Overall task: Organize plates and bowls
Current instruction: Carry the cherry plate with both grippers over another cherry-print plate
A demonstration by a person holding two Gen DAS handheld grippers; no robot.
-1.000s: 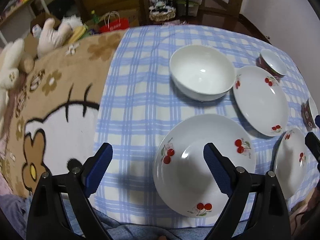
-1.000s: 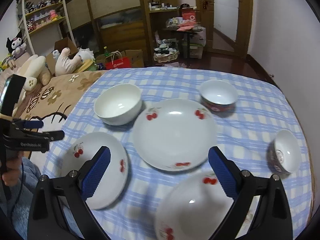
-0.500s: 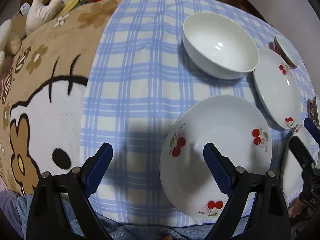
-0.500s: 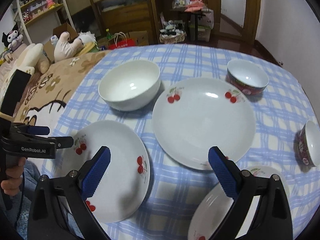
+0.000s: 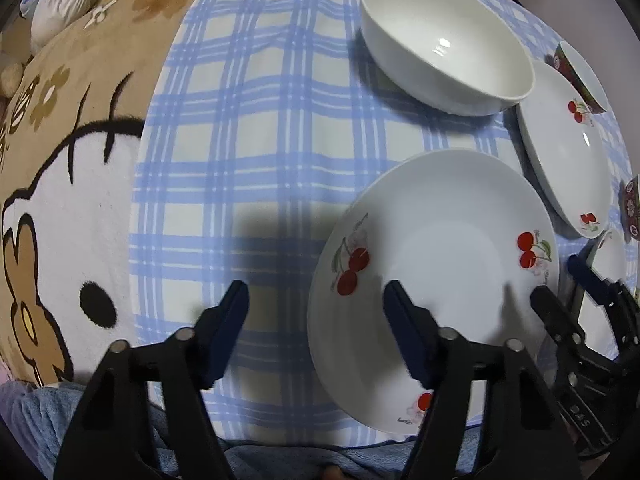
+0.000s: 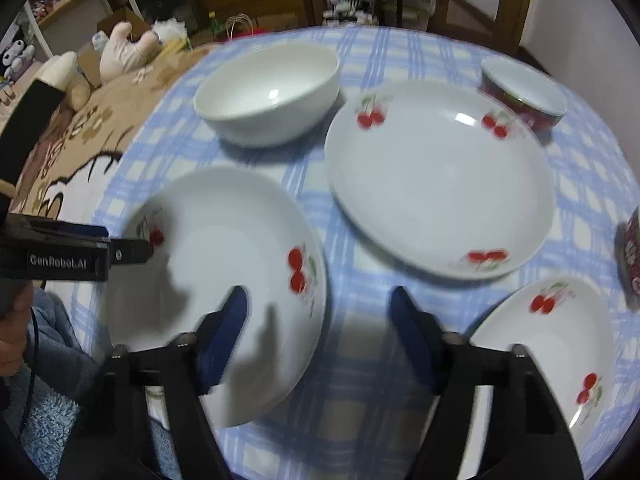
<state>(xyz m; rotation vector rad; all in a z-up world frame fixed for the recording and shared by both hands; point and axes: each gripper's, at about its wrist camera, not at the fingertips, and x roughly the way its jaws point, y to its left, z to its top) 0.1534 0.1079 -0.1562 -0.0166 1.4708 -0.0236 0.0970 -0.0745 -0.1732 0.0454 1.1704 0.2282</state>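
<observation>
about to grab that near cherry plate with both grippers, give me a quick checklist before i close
1. Left gripper straddles the rim of the near cherry plate, one finger inside, one outside: ok.
2. Right gripper straddles the same plate's opposite rim: ok.
3. Pads pressing on the rim: not ok; both sets of jaws are closing, but gaps still show.
4. Plate lies flat on the checked cloth: cannot tell; the right wrist view is blurred.
5. Neighbours clear of the lift: ok; the white bowl and the big cherry plate sit apart.
</observation>
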